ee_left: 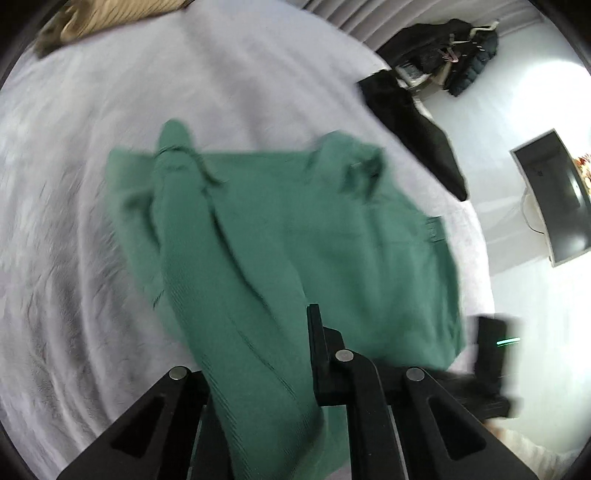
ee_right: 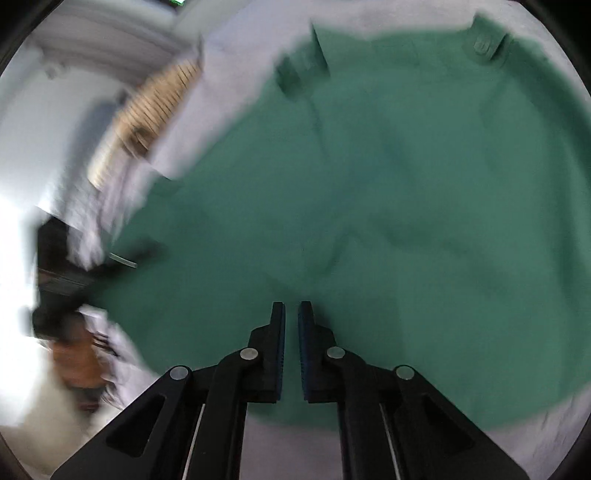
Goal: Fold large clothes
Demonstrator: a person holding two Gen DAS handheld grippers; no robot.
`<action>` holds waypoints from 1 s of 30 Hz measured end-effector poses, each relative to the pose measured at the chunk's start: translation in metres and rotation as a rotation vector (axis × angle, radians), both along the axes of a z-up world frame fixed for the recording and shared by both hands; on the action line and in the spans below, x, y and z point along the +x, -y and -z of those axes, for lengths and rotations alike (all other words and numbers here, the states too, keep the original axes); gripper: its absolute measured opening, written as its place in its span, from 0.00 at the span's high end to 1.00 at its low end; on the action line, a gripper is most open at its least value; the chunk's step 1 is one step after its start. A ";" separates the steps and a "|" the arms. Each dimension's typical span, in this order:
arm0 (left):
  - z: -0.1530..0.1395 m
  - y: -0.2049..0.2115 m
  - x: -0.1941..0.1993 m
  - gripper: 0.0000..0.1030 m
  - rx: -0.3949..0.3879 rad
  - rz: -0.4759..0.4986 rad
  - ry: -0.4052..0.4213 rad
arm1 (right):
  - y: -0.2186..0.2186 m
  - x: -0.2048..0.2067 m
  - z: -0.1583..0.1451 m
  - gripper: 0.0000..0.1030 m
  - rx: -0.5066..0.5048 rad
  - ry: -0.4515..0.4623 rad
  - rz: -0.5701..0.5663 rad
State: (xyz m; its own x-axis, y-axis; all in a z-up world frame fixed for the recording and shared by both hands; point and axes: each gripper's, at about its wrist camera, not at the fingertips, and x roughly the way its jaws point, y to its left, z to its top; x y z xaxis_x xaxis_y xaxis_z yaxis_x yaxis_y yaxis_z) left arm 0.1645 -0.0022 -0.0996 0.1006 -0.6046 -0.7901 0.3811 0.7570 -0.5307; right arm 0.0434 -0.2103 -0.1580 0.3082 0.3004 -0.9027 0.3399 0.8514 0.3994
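Note:
A large green garment [ee_left: 280, 236] lies spread on a pale lilac bedsheet [ee_left: 92, 184]. My left gripper [ee_left: 280, 354] is shut on a fold of the green garment, which rises from the bed between its fingers and hides the left finger. In the right wrist view the green garment [ee_right: 388, 192] fills most of the frame, blurred. My right gripper [ee_right: 291, 314] hovers over it, its blue-padded fingers [ee_right: 304, 332] a narrow gap apart with nothing between them. The right gripper also shows in the left wrist view [ee_left: 491, 350], at the garment's right edge.
A black garment [ee_left: 410, 122] lies at the bed's far right edge. A dark pile of clothes [ee_left: 443, 55] sits beyond it. A tan striped cloth [ee_left: 103, 18] lies at the far left. A monitor [ee_left: 557, 195] stands on the right.

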 end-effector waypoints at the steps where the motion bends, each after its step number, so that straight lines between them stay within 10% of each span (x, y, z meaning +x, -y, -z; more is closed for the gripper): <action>1: -0.013 0.014 -0.004 0.89 -0.008 0.016 0.020 | -0.002 0.000 0.010 0.95 0.010 0.007 -0.007; 11: -0.088 0.167 -0.046 0.89 0.041 0.238 0.209 | 0.057 -0.056 -0.045 0.95 0.196 0.199 0.122; 22: -0.020 0.357 -0.112 0.88 0.238 0.393 0.272 | 0.173 -0.151 -0.044 0.92 0.285 0.240 0.399; 25: 0.006 0.368 -0.121 0.73 0.304 0.394 0.266 | 0.183 -0.167 -0.033 0.92 0.343 0.251 0.447; 30: -0.002 0.372 -0.138 0.15 0.260 0.404 0.277 | 0.196 -0.187 -0.033 0.92 0.364 0.259 0.452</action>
State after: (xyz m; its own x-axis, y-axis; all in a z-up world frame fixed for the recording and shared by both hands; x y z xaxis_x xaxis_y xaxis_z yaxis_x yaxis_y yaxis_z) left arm 0.0261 -0.3742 -0.0981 0.1267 -0.4268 -0.8954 0.7672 0.6143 -0.1843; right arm -0.1432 -0.4059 -0.1249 0.6710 0.3629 -0.6466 0.4879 0.4405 0.7536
